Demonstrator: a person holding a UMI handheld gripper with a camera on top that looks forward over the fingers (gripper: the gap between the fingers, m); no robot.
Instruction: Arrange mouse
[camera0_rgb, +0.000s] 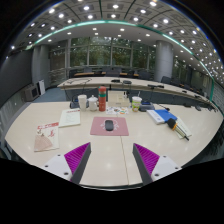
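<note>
Magenta-padded two-finger gripper (110, 158) spread wide, nothing held. Pale beige tabletop (110, 150) under it. Straight ahead, beyond fingers: small grey mouse (110, 125) on dusty-pink rectangular mousepad (109, 126). Further out, cups and bottles (103, 100) in row.

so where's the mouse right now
In the gripper view the mouse sits on a pink mouse pad, centred well beyond the open gripper, in front of the cups.

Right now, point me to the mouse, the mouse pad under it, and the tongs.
mouse (109, 124), gripper view, middle of its dark top
mouse pad (99, 128), gripper view, bare pink part left of the mouse
tongs (111, 158), gripper view, midway between the open fingertips
</note>
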